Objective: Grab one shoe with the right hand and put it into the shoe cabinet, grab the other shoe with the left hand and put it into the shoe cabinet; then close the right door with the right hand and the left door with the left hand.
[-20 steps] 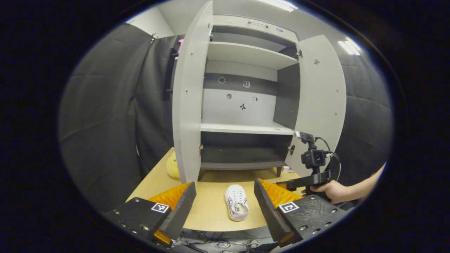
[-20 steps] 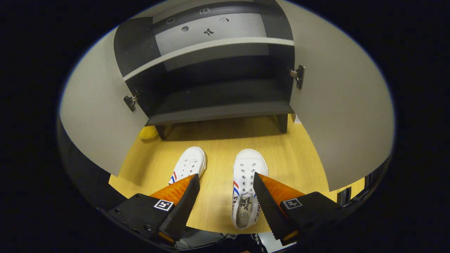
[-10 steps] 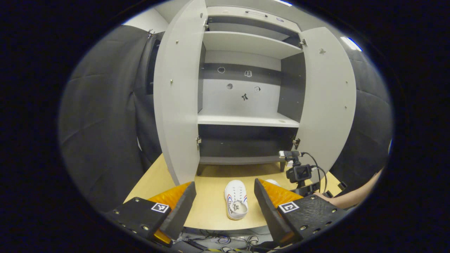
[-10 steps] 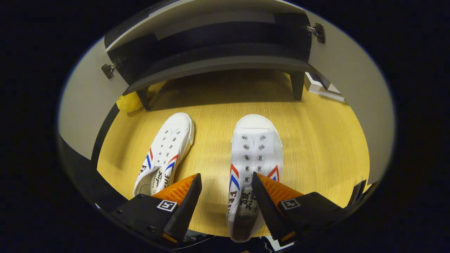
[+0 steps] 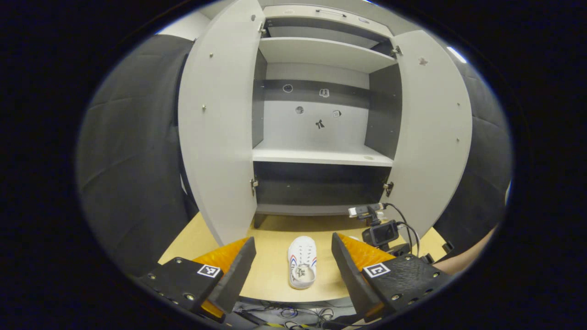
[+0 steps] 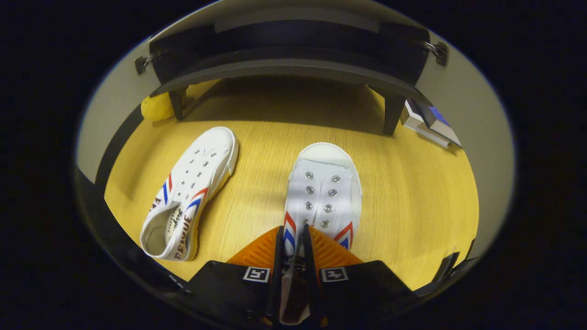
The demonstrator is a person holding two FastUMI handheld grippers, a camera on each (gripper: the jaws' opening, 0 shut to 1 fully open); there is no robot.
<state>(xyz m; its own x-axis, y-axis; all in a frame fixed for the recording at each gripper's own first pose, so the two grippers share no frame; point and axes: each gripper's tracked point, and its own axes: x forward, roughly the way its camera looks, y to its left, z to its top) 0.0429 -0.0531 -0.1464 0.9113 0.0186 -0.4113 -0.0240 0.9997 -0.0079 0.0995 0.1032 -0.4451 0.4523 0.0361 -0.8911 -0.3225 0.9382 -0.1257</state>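
Right, the right tool (image 6: 291, 256) is pinching down on the heel end of the white canvas slip-on shoe with red and blue stripes (image 6: 323, 192), its two fingers drawn narrow with the shoe's side wall caught between them. That shoe is resting flat on the pale wooden surface (image 6: 412, 201), toe pointing at the tall grey two-door shoe cabinet (image 5: 321, 151), so the lift looks not yet begun.

Over in the left gripper view, the left tool (image 5: 292, 266) is hovering wide apart, gripping nothing, well back from the matching second white shoe (image 5: 301, 262) lying ahead of it on the surface. In the right gripper view this second shoe (image 6: 190, 192) is lying angled, near its partner but apart from it.

Both grey cabinet doors, the left door (image 5: 215, 137) and the right door (image 5: 435, 133), are standing wide, and the dark bottom shelf (image 5: 316, 208) is waiting with no shoe on it.

So I'm judging this as the very first step: one shoe gripped, none stowed. Two placements and both door closings are remaining.
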